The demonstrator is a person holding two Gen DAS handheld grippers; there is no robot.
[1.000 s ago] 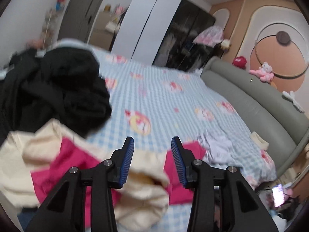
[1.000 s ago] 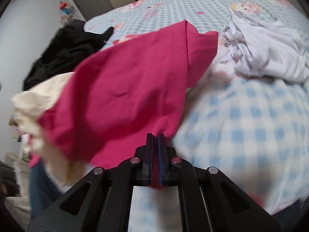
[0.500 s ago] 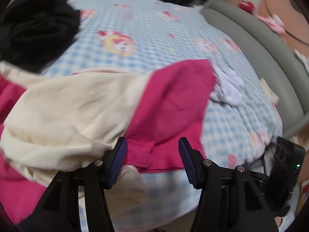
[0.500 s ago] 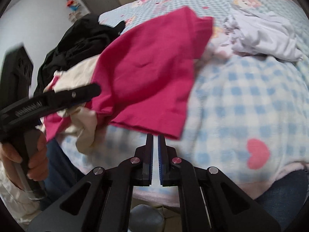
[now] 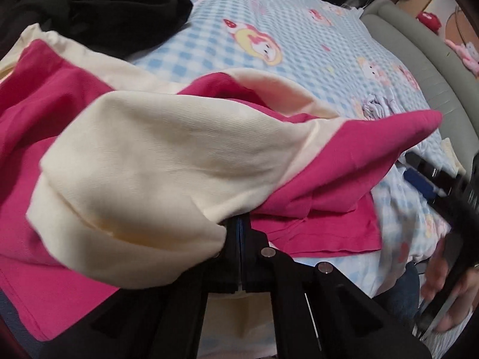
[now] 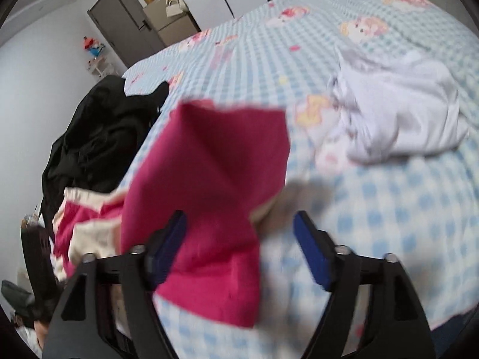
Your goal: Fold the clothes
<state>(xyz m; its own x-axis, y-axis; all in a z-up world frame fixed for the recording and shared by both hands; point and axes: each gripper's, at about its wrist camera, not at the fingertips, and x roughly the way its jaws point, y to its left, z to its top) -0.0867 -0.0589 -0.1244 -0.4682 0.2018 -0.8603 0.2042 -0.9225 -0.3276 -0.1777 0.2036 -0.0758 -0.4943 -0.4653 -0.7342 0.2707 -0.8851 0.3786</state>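
Pink-cream garment in left claw

A shirt lies bunched on the near edge of the bed, its sleeve stretched toward the middle. Behind it to the left sits a heap of clothes. A crumpled garment lies to the right, apart from the sleeve. The headboard runs along the bed's right side.

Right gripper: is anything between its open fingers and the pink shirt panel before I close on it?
Nothing visible. The right gripper is open with the pink panel of the pink and cream shirt directly between its fingers. The white garment lies apart, farther back.
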